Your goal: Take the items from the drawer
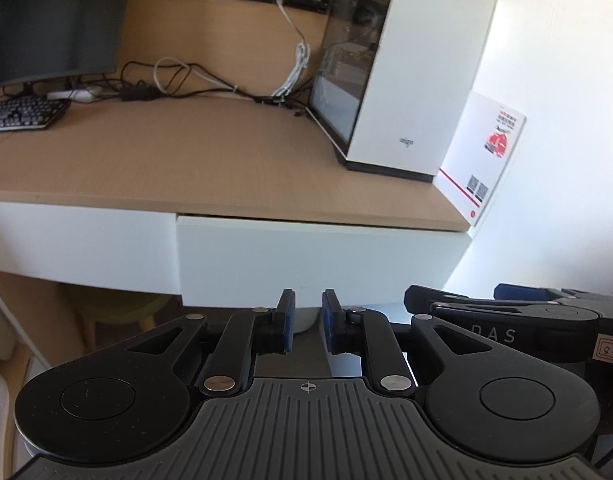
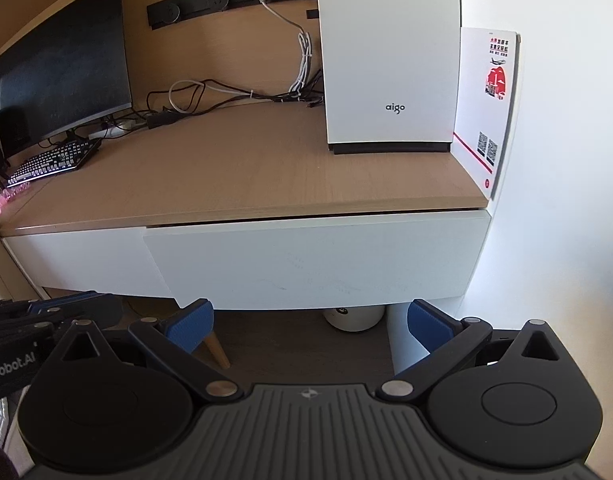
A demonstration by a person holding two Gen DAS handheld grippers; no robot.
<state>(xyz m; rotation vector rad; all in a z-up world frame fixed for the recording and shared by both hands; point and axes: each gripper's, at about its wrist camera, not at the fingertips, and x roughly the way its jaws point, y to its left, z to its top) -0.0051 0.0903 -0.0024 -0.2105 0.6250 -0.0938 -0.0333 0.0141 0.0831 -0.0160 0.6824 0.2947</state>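
The desk (image 2: 242, 176) is a light wood top with a white apron below its front edge. At its left end stands a dark curved monitor (image 2: 62, 68), with a keyboard (image 2: 52, 162) in front of it, angled toward the left front corner. Along the back panel runs a black power strip (image 2: 226, 2); a white plug sits in it and a white cable (image 2: 302, 60) drops to the desk's rear edge, where it joins a tangle of black cables (image 2: 226, 96). Toward the right end stands a white computer case marked "aigo" (image 2: 390, 60), upright, with a dark glass side panel that shows in the left wrist view. A white card with red print (image 2: 488, 104) leans against the wall at the right edge.

The drawer (image 2: 314, 256) sits under the right half of the desk top. Its white front faces the grippers, its long axis runs left to right along the front edge, and only a thin dark seam shows above it. Contents cannot be seen.

The left gripper (image 1: 307, 320) is level with the drawer's lower edge, its blue pads nearly together with a narrow gap and nothing between them. The right gripper (image 2: 310, 324) is beside it, fingers wide apart and empty, pointed at the drawer front without touching. A white round container (image 2: 354, 318) rests on the floor beneath.
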